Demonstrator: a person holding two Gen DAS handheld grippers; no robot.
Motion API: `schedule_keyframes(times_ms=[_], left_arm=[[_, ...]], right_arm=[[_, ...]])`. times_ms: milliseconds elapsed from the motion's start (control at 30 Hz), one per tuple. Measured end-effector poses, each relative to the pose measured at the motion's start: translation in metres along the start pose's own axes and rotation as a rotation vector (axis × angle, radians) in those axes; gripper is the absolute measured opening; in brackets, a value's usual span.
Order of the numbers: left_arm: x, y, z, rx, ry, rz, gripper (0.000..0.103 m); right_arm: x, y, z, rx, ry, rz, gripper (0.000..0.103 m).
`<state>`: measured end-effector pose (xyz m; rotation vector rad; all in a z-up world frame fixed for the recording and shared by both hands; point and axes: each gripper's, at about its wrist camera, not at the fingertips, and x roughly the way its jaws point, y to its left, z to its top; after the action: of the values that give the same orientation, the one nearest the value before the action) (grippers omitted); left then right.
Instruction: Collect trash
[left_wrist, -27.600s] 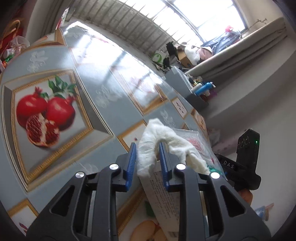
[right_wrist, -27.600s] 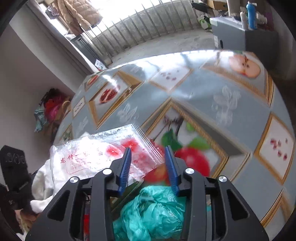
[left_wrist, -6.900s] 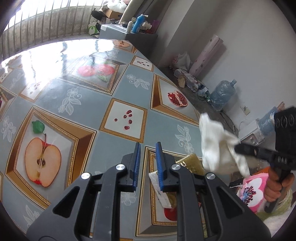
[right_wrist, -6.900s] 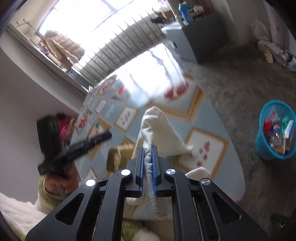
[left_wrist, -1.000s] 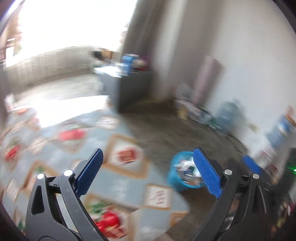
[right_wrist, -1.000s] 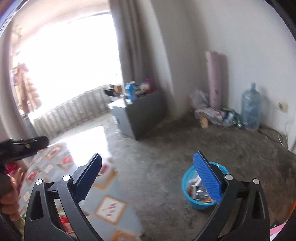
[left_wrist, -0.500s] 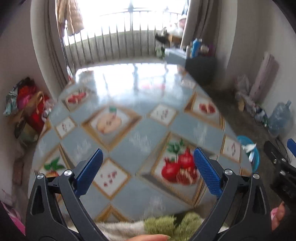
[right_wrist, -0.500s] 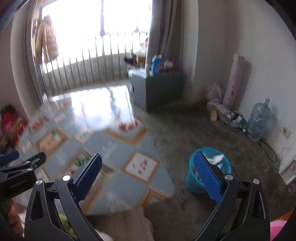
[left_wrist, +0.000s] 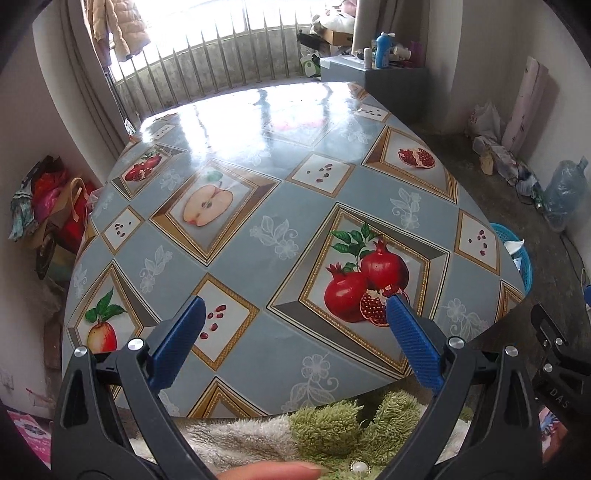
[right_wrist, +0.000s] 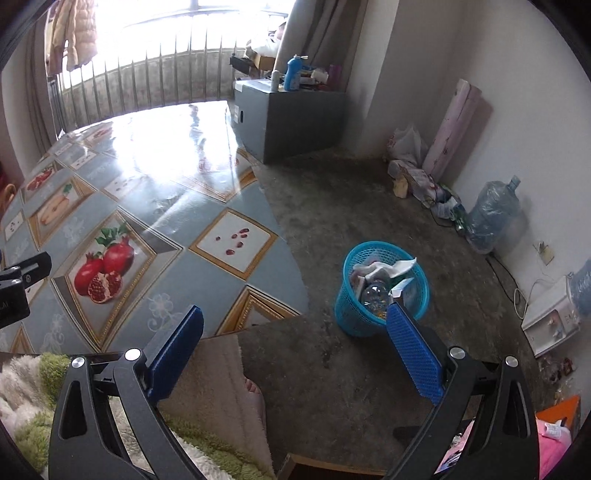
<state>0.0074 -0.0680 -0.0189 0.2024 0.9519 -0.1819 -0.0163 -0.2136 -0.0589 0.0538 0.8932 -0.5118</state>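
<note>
Blue-padded jaws gape wide and empty on both grippers, left (left_wrist: 293, 338) over the worktop (left_wrist: 258, 206), right (right_wrist: 295, 349) toward the bin (right_wrist: 347, 314).

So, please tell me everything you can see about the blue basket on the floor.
The blue trash basket is a round, tapered bin of what looks like plastic mesh, standing upright on the bare concrete floor just past the table corner, apart from it. It is nearly full: crumpled white paper lies on top, a clear plastic bottle below, and a box-like carton edge beside them. In the left wrist view only its rim shows behind the table edge. Neither gripper touches it.
</note>
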Motion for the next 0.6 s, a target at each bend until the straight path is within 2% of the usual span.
schedule_keyframes(times_ms=[600], left_arm=[[0.0017,-0.006,-0.0007,0.014,0.009,-0.005,0.094]], right_arm=[[0.005,-0.0064,-0.0024,0.0,0.019,-0.022,0.096]])
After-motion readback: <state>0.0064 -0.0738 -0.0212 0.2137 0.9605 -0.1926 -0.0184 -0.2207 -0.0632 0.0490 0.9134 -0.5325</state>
